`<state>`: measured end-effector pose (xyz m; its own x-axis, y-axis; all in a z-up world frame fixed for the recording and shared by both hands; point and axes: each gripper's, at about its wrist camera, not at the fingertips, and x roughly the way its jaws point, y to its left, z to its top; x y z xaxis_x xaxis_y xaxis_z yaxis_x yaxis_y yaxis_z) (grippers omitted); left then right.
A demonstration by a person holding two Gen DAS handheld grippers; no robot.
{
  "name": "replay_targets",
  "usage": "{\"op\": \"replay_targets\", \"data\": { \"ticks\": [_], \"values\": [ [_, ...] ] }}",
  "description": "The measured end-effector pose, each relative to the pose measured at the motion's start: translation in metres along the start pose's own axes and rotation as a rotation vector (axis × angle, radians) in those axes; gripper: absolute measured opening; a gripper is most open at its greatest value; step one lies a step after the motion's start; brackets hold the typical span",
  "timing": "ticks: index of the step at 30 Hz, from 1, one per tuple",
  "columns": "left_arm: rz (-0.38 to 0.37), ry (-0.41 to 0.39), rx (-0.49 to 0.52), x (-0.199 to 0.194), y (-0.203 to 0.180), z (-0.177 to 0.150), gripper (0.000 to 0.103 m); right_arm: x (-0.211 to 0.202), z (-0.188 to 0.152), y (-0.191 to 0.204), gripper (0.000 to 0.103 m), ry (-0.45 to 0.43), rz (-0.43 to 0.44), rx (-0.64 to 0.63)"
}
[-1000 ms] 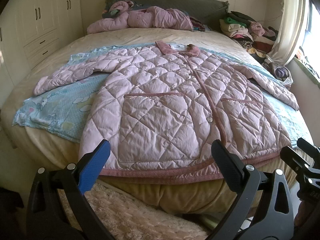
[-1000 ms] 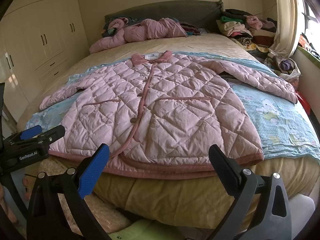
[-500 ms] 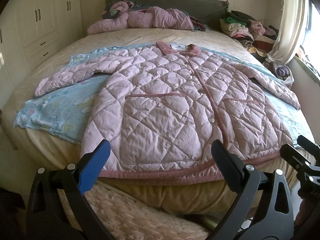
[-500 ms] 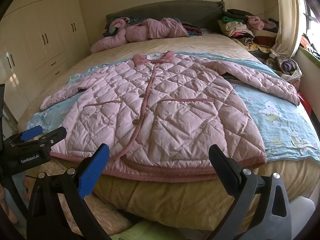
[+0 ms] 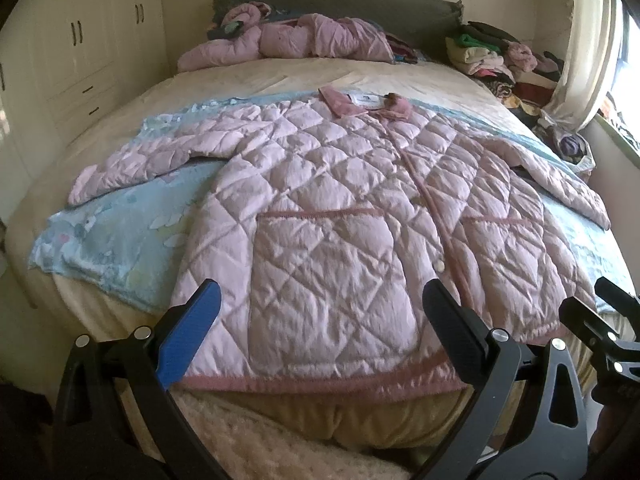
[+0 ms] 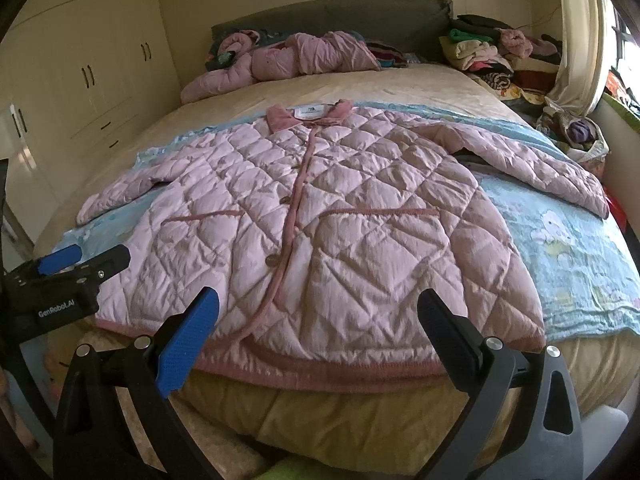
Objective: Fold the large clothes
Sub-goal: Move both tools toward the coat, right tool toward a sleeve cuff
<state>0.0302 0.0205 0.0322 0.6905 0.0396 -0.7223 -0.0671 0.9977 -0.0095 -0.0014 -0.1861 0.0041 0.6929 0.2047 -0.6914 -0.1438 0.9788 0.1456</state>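
- The pink quilted coat (image 5: 360, 208) lies spread flat, front up, on a blue blanket (image 5: 120, 236) across the bed (image 6: 360, 412), hem at the near edge.
- The left gripper (image 5: 320, 328) hovers over the hem, fingers wide apart, holding nothing.
- The right gripper (image 6: 318, 330) does likewise, also empty.

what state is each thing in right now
jacket: spread flat, buttoned, sleeves out
blanket: laid flat under jacket
left gripper: jaws open, empty
right gripper: jaws open, empty
wardrobe: doors shut
clothes pile: partly folded, stacked
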Motion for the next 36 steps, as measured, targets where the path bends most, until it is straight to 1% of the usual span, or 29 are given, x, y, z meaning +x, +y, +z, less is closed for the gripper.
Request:
{"op": "replay_targets", "data": {
  "ticks": [4, 16, 24, 31, 36],
  "values": [
    [0.007, 0.006, -0.004, 0.016, -0.002, 0.011, 0.095, 0.008, 0.013, -0.001, 0.099, -0.007, -0.002, -0.002],
    [0.042, 0.020, 0.006, 0.050, -0.003, 0.042, 0.095, 0.037, 0.067, -0.003, 0.099, -0.034, -0.002, 0.010],
    [0.050, 0.021, 0.023, 0.072, -0.017, 0.070, 0.095, 0.059, 0.102, -0.006, 0.099, -0.046, -0.006, 0.009],
    [0.058, 0.021, 0.028, 0.091, -0.027, 0.092, 0.095, 0.078, 0.124, -0.009, 0.099, -0.043, -0.011, 0.003],
    [0.078, 0.011, 0.034, 0.106, -0.035, 0.110, 0.095, 0.094, 0.139, -0.016, 0.099, -0.040, -0.025, 0.006]
  ]
}}
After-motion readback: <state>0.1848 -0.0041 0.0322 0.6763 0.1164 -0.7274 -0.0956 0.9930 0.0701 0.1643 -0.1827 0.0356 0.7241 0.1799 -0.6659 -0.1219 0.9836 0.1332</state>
